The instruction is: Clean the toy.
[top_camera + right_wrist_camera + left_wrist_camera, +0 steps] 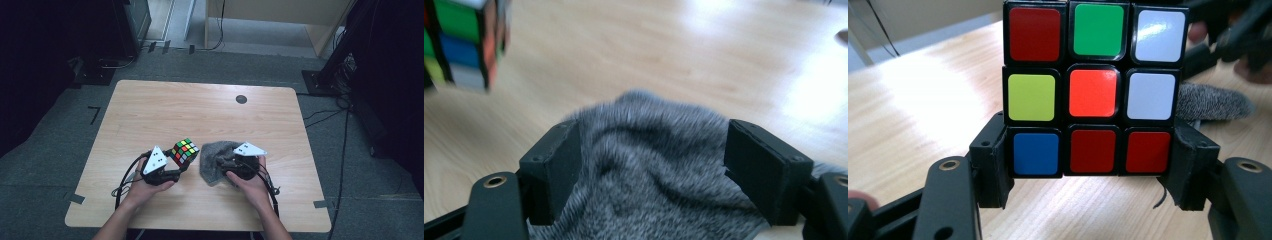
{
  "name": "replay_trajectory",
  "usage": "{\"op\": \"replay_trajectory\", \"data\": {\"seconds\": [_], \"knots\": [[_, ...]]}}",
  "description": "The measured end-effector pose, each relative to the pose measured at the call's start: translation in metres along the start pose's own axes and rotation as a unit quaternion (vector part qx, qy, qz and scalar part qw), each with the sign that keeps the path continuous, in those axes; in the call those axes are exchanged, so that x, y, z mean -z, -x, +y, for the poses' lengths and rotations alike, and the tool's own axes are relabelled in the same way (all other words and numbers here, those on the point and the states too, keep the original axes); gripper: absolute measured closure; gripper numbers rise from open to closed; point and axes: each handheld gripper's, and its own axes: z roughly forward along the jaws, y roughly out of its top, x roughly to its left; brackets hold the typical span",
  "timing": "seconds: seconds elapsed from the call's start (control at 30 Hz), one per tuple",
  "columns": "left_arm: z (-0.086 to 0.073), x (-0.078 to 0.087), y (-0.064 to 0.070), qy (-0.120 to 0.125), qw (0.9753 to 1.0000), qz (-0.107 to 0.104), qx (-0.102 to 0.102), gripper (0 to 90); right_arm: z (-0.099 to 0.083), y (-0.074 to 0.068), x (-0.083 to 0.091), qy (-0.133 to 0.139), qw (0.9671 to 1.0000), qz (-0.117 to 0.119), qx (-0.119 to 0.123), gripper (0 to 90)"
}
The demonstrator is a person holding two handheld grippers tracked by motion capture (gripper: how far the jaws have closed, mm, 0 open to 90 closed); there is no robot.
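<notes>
On the near half of the wooden table [150, 107], you're working both grippers side by side. Your left gripper [1093, 172] is clamping the puzzle cube [1093, 85] by its bottom row, one jaw pressing each side, and the cube is sitting clear above the tabletop rather than resting on it. In the left gripper view its top edge is running out of the picture, so you're getting three rows of one face: red, green, white; yellow-green, orange, white; blue, red, red. From the high view the cube [184, 151] is tilting on a corner just left of the grey cloth [216, 155], and whether the two are touching is hard to tell from up there.

Your right gripper [651, 165] is standing wide apart over that cloth [649, 190], the fuzzy grey fabric bunching up between the jaws and spilling past the bottom edge of the right gripper view. The jaws are flanking the bunched fold without closing on it, and that picture is blurring, so I can't tell whether the pads are pressing the fabric. The cube is peeking in at the top left corner there, cut off and smeared. In the high view your right hand [248, 182] and the grey plate are covering the near part of the cloth, and your left hand [145, 187] is hiding most of its gripper's body. A small dark disc [241, 99] is sitting near the far edge of the table, well apart from everything.
</notes>
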Motion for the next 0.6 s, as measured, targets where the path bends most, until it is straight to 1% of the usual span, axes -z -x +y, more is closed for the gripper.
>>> {"op": "replay_trajectory", "data": {"seconds": [0.07, 0.1, 0.13, 0.17, 0.23, 0.3, 0.33, 0.37, 0.4, 0.43, 0.47, 0.5, 0.53, 0.57, 0.6], "knots": [[0.001, 0.001, -0.003, 0.001, 0.9999, -0.005, 0.013, 34.1, -0.004, -0.004, -0.007, -0.015, 0.9998, -0.003, 0.012, 23.8], [0.001, 0.001, -0.003, 0.001, 0.9999, -0.005, 0.013, 34.1, -0.004, -0.004, -0.007, -0.015, 0.9998, -0.003, 0.012, 23.8], [0.001, 0.001, -0.004, -0.001, 0.9997, -0.006, 0.021, 34.1, -0.008, -0.009, -0.014, -0.033, 0.9989, -0.010, 0.032, 24.3], [0.001, 0.001, -0.004, -0.001, 0.9997, -0.006, 0.021, 34.1, -0.010, -0.012, -0.017, -0.042, 0.9981, -0.014, 0.043, 24.5], [0.001, 0.001, -0.006, -0.005, 0.9995, -0.010, 0.029, 34.1, -0.013, -0.016, -0.023, -0.060, 0.9961, -0.020, 0.062, 25.8], [0.002, 0.001, -0.006, -0.006, 0.9994, -0.016, 0.030, 34.1, -0.016, -0.019, -0.027, -0.067, 0.9946, -0.025, 0.076, 29.0], [0.002, 0.002, -0.006, -0.004, 0.9993, -0.020, 0.032, 34.1, -0.017, -0.021, -0.029, -0.071, 0.9937, -0.031, 0.082, 30.4], [0.002, 0.002, -0.006, -0.004, 0.9993, -0.020, 0.032, 34.1, -0.017, -0.021, -0.029, -0.071, 0.9937, -0.031, 0.082, 30.4], [0.002, 0.002, -0.006, 0.002, 0.9989, -0.032, 0.034, 34.1, -0.018, -0.021, -0.030, -0.070, 0.9937, -0.031, 0.082, 34.9], [0.002, 0.003, -0.007, 0.005, 0.9988, -0.036, 0.033, 34.1, -0.019, -0.020, -0.030, -0.069, 0.9948, -0.023, 0.071, 38.1], [0.002, 0.003, -0.006, 0.009, 0.9986, -0.039, 0.033, 34.0, -0.019, -0.019, -0.030, -0.068, 0.9951, -0.019, 0.069, 43.0], [0.002, 0.004, -0.006, 0.012, 0.9986, -0.042, 0.031, 34.0, -0.019, -0.018, -0.028, -0.066, 0.9950, -0.019, 0.072, 55.4], [0.002, 0.004, -0.006, 0.012, 0.9986, -0.042, 0.031, 34.0, -0.020, -0.017, -0.027, -0.067, 0.9947, -0.024, 0.074, 65.1], [0.002, 0.004, -0.006, 0.014, 0.9985, -0.045, 0.028, 34.0, -0.019, -0.016, -0.025, -0.068, 0.9945, -0.030, 0.074, 70.3], [0.001, 0.005, -0.006, 0.019, 0.9982, -0.051, 0.025, 34.0, -0.019, -0.015, -0.024, -0.068, 0.9949, -0.032, 0.068, 72.9]]}}
